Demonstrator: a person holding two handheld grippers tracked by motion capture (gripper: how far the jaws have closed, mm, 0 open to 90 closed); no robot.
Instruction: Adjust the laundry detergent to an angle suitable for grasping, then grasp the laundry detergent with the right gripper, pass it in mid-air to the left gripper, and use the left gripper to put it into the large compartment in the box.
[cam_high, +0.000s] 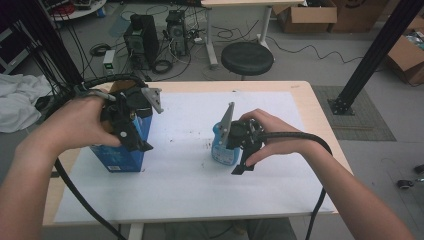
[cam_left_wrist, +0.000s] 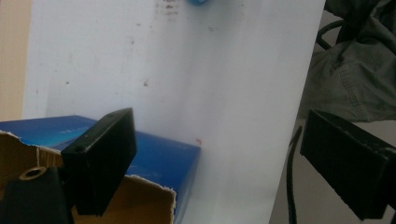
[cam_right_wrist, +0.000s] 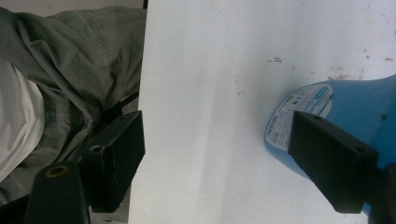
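A blue box (cam_high: 117, 156) with a torn-open cardboard top stands at the left of the white sheet (cam_high: 185, 175). My left gripper (cam_high: 134, 141) hovers over it, pointing back toward the person. In the left gripper view the gripper (cam_left_wrist: 217, 126) is open, one jaw above the blue box (cam_left_wrist: 159, 154) and the other past the sheet's edge. A light blue bottle (cam_high: 221, 146) stands mid-sheet. My right gripper (cam_high: 236, 161) is beside it. In the right gripper view the gripper (cam_right_wrist: 217, 123) is open on bare sheet, with the bottle (cam_right_wrist: 345, 102) behind its right-hand jaw.
The wooden table (cam_high: 320, 115) ends close to the person, whose grey trousers (cam_right_wrist: 84, 70) show past the edge. Beyond the far edge are a black stool (cam_high: 247, 57), computer towers (cam_high: 141, 40), cardboard boxes (cam_high: 307, 15) and a black post (cam_high: 372, 55). A white cloth (cam_high: 20, 100) lies at the left.
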